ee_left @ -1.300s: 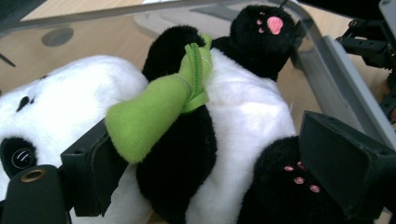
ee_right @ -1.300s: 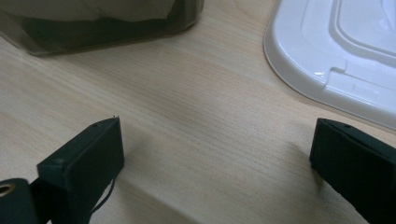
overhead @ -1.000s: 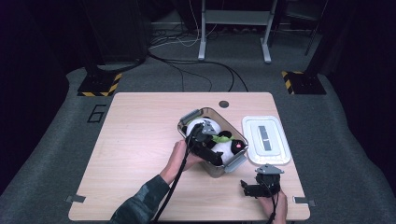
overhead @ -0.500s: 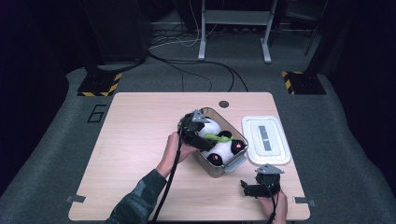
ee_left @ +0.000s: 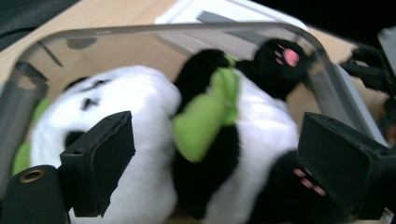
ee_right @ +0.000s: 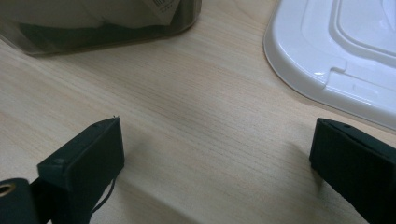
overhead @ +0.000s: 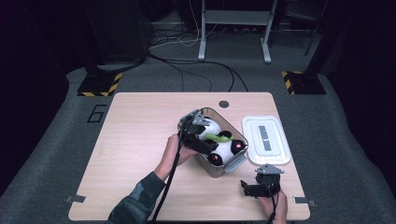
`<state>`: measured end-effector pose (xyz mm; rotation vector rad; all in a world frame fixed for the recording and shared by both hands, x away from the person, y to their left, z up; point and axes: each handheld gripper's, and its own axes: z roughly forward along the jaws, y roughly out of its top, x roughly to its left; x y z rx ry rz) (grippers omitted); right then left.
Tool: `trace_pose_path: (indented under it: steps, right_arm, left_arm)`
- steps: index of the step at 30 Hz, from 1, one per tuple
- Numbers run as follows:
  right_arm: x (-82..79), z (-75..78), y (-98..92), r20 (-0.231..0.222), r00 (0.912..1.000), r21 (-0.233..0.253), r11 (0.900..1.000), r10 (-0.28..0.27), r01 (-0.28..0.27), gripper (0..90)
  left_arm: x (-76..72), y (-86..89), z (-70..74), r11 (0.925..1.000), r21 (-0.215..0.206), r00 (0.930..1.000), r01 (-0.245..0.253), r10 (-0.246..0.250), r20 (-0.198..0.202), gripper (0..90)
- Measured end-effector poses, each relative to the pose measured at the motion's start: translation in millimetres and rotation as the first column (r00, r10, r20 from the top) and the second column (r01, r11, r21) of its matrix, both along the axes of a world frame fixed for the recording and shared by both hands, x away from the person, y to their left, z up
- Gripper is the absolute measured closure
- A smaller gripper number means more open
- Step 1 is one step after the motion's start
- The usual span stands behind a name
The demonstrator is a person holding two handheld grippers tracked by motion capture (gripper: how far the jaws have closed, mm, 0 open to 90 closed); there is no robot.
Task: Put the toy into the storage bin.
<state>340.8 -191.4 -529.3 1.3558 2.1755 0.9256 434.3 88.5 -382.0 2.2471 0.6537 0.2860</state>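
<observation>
A black-and-white panda plush (overhead: 224, 148) with a green scarf (ee_left: 205, 121) lies inside a clear plastic bin (overhead: 232, 165) at mid-table. My left gripper (overhead: 205, 143) hovers over the bin's left side. In the left gripper view it (ee_left: 217, 154) stands open, jaws wide on either side of the panda's body and not touching it. My right gripper (overhead: 259, 185) is near the table's front edge, right of the bin. It (ee_right: 215, 140) is open over bare wood with nothing between its jaws.
A white bin lid (overhead: 266, 139) lies flat to the right of the bin, close to the right gripper (ee_right: 336, 56). The bin's lower wall (ee_right: 93, 21) is just ahead of the right gripper. The wooden table (overhead: 135, 140) has open room on its left half.
My left gripper has drawn back from deep in the bin toward its left rim, leaving more of the panda showing. The right gripper has stayed put.
</observation>
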Motion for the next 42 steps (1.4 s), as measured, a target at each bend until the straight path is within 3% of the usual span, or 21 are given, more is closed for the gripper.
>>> trace_pose_path:
  steps: [4,8,10,13,16,18,21,26,33,36,42]
  right_arm:
    - [0.2,-0.1,-0.1,0.003,1.0,-0.001,1.0,0.0,0.0,2.3]
    - [0.1,-0.1,0.0,0.002,1.0,-0.001,1.0,-0.001,0.001,2.3]
    - [0.1,-0.1,0.0,0.002,1.0,-0.001,1.0,-0.001,0.001,2.4]
    - [0.1,-0.1,0.0,0.002,1.0,0.0,1.0,-0.001,0.001,2.3]
    - [0.2,-0.1,0.0,0.002,1.0,-0.001,1.0,-0.001,0.001,2.4]
    - [0.2,-0.1,0.0,0.002,1.0,-0.001,1.0,-0.001,0.001,2.4]
    - [0.2,-0.1,0.0,0.002,1.0,-0.001,1.0,-0.001,0.001,2.4]
    - [0.2,-0.1,0.0,0.002,1.0,-0.001,1.0,-0.001,0.001,2.3]
    - [0.2,-0.1,0.0,0.003,1.0,-0.001,1.0,-0.002,0.002,2.4]
    - [0.3,-0.1,0.0,0.003,1.0,-0.001,1.0,-0.001,0.001,2.3]
    - [0.3,-0.1,0.0,0.003,1.0,-0.002,1.0,-0.002,0.002,2.3]
  left_arm:
    - [-6.0,-8.9,-9.9,0.9967,0.078,0.9996,0.023,-0.022,-0.016,11.2]
    - [-5.1,-12.3,-16.6,0.9957,0.092,0.9998,0.006,-0.004,-0.02,11.2]
    - [-4.2,-15.3,-21.6,0.9924,0.123,0.9999,-0.003,0.005,-0.009,11.3]
    - [-0.8,-15.5,-26.6,0.992,0.126,0.9996,-0.003,0.007,-0.029,11.3]
    - [-0.9,-16.6,-25.0,0.9914,0.131,0.9998,0.002,0.0,-0.021,11.4]
    - [0.5,-13.4,-23.0,0.9949,0.101,0.9997,0.005,-0.003,-0.026,11.5]
    - [-0.9,-0.5,-17.8,0.9999,0.012,0.9994,0.0,0.0,-0.034,11.2]
    - [-10.6,23.6,-8.1,0.9963,-0.077,0.9993,-0.038,0.038,-0.002,10.1]
    - [-31.0,63.5,-6.9,0.9875,-0.123,0.994,-0.099,0.104,0.034,9.3]
    - [-38.8,77.8,-16.2,0.9837,-0.123,0.9895,-0.131,0.137,0.046,8.4]
    - [-48.8,105.9,-42.8,0.9724,-0.117,0.9786,-0.202,0.205,0.013,6.4]
